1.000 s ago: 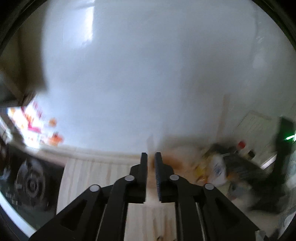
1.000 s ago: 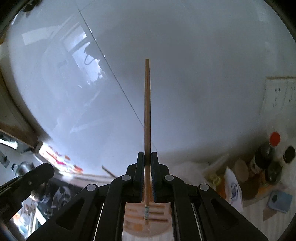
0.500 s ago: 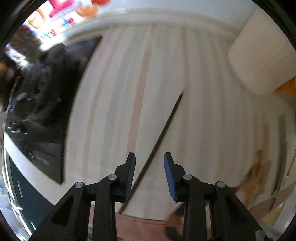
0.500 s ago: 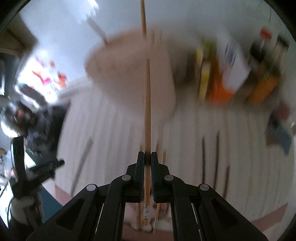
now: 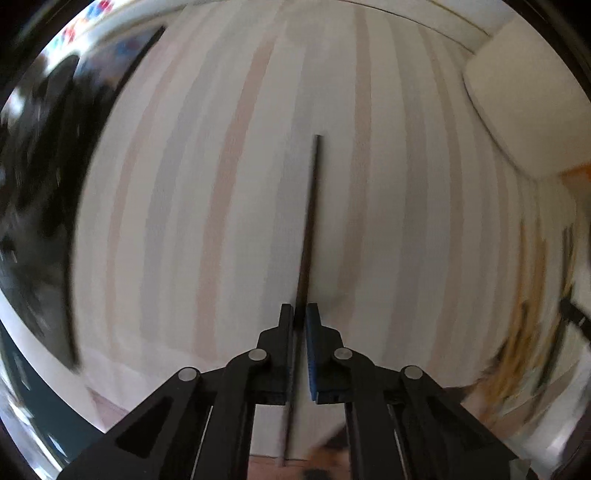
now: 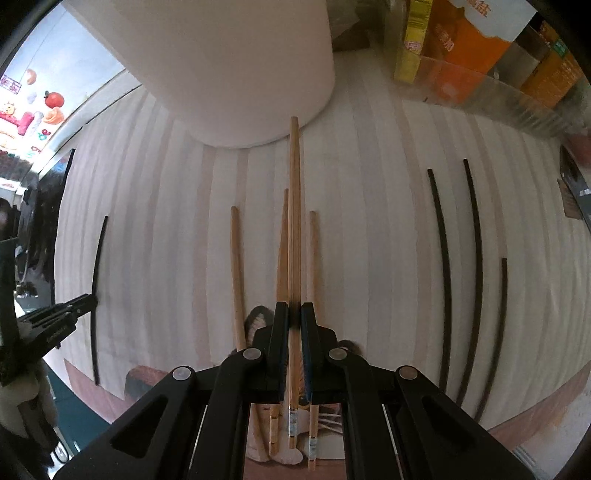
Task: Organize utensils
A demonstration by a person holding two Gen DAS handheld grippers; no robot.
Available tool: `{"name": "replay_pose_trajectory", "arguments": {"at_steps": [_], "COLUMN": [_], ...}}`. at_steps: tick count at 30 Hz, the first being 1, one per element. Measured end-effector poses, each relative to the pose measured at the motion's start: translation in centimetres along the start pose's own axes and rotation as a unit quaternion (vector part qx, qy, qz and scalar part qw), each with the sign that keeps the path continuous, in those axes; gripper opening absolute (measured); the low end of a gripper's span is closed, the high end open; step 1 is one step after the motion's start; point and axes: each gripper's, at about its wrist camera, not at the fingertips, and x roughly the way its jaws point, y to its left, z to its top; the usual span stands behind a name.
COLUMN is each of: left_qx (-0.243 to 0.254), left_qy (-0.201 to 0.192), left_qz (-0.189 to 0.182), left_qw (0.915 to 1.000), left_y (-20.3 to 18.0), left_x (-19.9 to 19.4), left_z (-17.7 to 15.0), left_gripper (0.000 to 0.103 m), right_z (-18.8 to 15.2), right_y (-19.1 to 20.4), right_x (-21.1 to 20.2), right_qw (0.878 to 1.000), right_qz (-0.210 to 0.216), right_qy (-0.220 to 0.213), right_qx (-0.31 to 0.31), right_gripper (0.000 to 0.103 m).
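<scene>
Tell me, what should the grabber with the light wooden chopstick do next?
Probably open the right gripper and lay the light wooden chopstick down: three matching wooden chopsticks already lie just beneath it on the striped mat.

Only the character "盐" reads on the orange carton [image 6: 476, 33]; other print is illegible.

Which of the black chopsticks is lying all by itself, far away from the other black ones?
The black chopstick on the far left, beside the left claw. The other three black chopsticks lie together on the right, past the wooden chopsticks.
</scene>
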Motion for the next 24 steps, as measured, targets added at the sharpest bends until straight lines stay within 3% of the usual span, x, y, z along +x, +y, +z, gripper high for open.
{"name": "replay_pose_trajectory", "arguments": {"at_steps": [3,8,14,24], "left_qx": [-0.025,0.008,0.047,0.063], "left_qy": [0.003,-0.005,-0.016,-0.1], "left_qz": [-0.021,0.02,0.062,0.033], "left_qw": [0.9995,0.9998,0.9969,0.9924], "left_y": [-0.8,-2.9,-6.7,-10.6], "left_x": [0.0,-0.3,-1.1,-9.0], "left_z": [-0.8,0.0,1.2,-2.3], "left_gripper": [0.004,0.008,0.003,0.003], "right_z": [-0.3,0.4,0.9,0.8], "right_y": [-0.2,-0.7,-0.8,-0.4], "right_x": [-0.5,-1.6,-1.3,-3.0], "right_qw": [1.0,1.0,1.0,1.0], "right_qz": [0.0,-0.002,-0.003,0.005], "right_qy": [-0.003,-0.006,-0.002,-0.028], "right_qx": [0.002,0.002,0.003,-0.011], "right_gripper": [0.007,0.007,0.007,0.007]}}
